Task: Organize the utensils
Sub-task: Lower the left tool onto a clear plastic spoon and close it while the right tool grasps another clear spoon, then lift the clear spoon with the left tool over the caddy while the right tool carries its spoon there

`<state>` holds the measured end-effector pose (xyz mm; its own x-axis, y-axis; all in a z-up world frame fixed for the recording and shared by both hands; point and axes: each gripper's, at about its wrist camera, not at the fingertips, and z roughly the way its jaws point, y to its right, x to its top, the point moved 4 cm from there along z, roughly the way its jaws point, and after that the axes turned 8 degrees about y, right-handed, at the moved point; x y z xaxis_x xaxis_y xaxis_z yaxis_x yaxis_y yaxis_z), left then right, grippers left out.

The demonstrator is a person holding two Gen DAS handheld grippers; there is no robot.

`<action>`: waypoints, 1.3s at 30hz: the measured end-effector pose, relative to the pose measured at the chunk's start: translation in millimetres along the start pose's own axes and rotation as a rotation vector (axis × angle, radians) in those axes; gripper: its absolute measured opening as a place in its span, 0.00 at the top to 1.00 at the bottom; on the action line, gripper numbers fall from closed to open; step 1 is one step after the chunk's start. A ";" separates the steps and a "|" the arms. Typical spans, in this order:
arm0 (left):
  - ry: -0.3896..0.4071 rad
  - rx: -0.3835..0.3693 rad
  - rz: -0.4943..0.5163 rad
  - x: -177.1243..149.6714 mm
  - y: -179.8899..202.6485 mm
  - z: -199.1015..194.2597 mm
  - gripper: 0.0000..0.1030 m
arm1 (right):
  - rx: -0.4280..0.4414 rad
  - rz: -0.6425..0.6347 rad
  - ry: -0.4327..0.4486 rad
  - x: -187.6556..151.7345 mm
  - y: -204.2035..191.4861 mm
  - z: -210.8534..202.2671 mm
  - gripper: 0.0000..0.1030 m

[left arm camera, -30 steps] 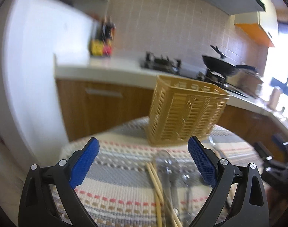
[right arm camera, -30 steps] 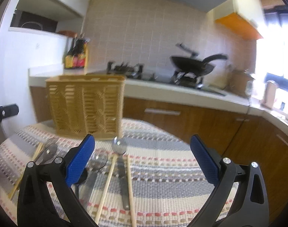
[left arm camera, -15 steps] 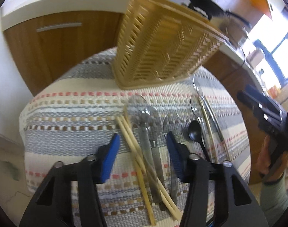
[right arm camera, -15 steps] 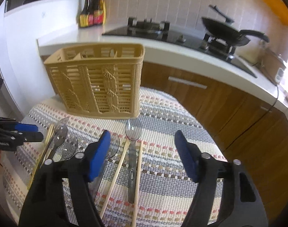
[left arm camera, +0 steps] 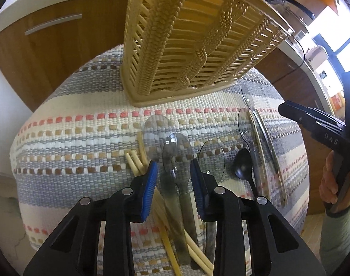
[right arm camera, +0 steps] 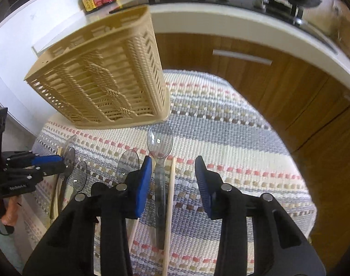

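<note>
Striped woven mat [left arm camera: 83,124] on a kitchen table, tan slatted basket [left arm camera: 188,41] upright at its far edge, clear plastic spoons [left arm camera: 177,151] and chopsticks [left arm camera: 134,163] in front of the basket, left gripper [left arm camera: 174,181] closing around 2 spoon handles, right gripper [right arm camera: 172,181] closing around a clear spoon [right arm camera: 160,147] and chopstick [right arm camera: 170,195], pads not yet pressing.

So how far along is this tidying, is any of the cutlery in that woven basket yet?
Nothing looks sorted yet: no handle pokes above the basket rim, though its inside is hidden. In hand: the left claw is closing around clear spoons, the right claw around another clear spoon and a chopstick; neither grips yet. Left: every spoon and chopstick on the striped cloth.
</note>
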<state>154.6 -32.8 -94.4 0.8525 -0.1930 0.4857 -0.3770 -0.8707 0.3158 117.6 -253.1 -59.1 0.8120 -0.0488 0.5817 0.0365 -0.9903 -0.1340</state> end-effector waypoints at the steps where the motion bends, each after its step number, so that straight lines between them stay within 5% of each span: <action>1: -0.009 0.009 0.004 0.6 2.0 4.4 0.73 | 0.011 0.006 -0.013 1.2 0.2 2.4 0.67; 6: -0.010 0.045 0.013 4.5 8.1 15.2 0.90 | 0.037 0.020 -0.062 13.1 -1.6 18.7 0.67; 9: 0.006 0.044 0.005 7.2 12.8 18.9 0.90 | 0.078 0.032 -0.095 21.4 -4.1 32.2 0.67; 15: 0.092 -0.021 -0.049 16.8 8.2 -4.9 0.90 | 0.042 -0.026 -0.102 26.4 -10.4 45.2 0.61; 23: 0.144 -0.019 -0.059 19.1 -2.6 -16.9 0.90 | 0.024 -0.046 -0.160 26.2 -16.2 69.5 0.56; 26: 0.156 -0.015 -0.054 13.0 -10.1 -26.5 0.90 | -0.001 -0.075 -0.151 27.1 -24.2 69.7 0.71; 29: 0.183 -0.017 -0.054 8.4 -11.7 -36.6 0.90 | 0.006 -0.081 -0.148 23.9 -29.7 65.9 0.71; 34: 0.301 -0.005 -0.046 -2.2 -8.9 -73.8 0.90 | 0.053 -0.084 -0.016 20.4 -37.5 19.3 0.71; 39: 0.514 -0.043 -0.011 11.7 11.3 -144.4 0.90 | 0.127 -0.093 0.186 27.5 -52.6 -57.1 0.71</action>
<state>108.0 20.4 32.5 0.5725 0.0731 0.8167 -0.3923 -0.8502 0.3511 104.7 -209.8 9.8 0.6807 0.0066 0.7325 0.1882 -0.9680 -0.1662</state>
